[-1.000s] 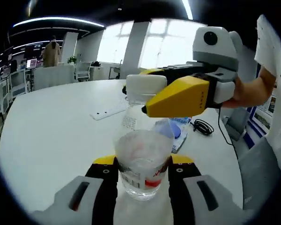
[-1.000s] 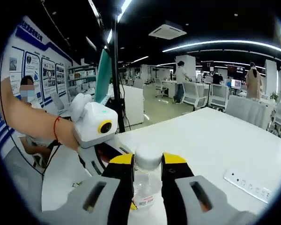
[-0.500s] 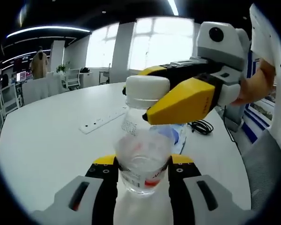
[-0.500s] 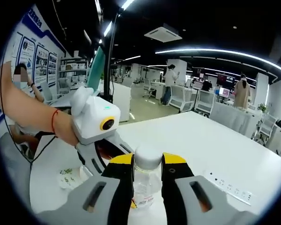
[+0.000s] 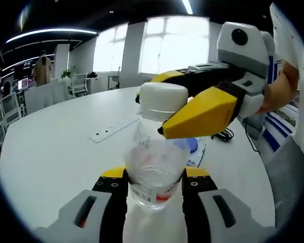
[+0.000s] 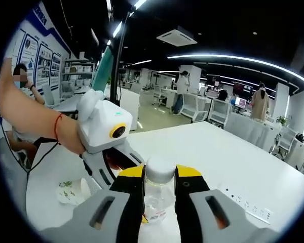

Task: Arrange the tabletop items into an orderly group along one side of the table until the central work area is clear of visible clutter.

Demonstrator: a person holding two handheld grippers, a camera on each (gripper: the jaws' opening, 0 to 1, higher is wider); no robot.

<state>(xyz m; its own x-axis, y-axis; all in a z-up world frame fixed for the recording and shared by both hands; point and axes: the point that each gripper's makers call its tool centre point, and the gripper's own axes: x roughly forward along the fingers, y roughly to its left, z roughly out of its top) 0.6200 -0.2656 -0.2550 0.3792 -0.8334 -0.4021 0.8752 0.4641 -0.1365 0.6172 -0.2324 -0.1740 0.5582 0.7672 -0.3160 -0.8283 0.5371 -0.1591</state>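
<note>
- The left gripper (image 5: 153, 183) clenches the lower body of a clear plastic bottle (image 5: 154, 167), its two yellow-tipped jaws pressed against the bottle's sides in the left gripper view.
- The bottle stands roughly upright between those jaws, held above the white table (image 5: 55, 147), and carries a barcode label with a red patch near its base.
- The right gripper (image 5: 182, 104) reaches in from the right of that view, and its yellow jaws close on the bottle's white cap (image 5: 163, 94).
- In the right gripper view, the right gripper (image 6: 159, 178) has the white cap (image 6: 159, 169) sitting tight between its jaw tips, with the bottle (image 6: 156, 202) hanging below.
- There the left gripper (image 6: 119, 167) comes in from the left, held by a hand (image 6: 73, 136) with a red thread at the wrist.
- A white power strip (image 5: 115, 131) lies flat on the table beyond the bottle, well apart from it; it also shows at the right of the right gripper view (image 6: 245, 203).
- A black cable (image 5: 224, 134) lies near the table's far edge, behind the right gripper.
- A blue and white packet (image 5: 192, 149) lies on the table just behind the bottle.
- A crumpled white wrapper with green print (image 6: 71, 190) lies on the table to the left of the grippers.
</note>
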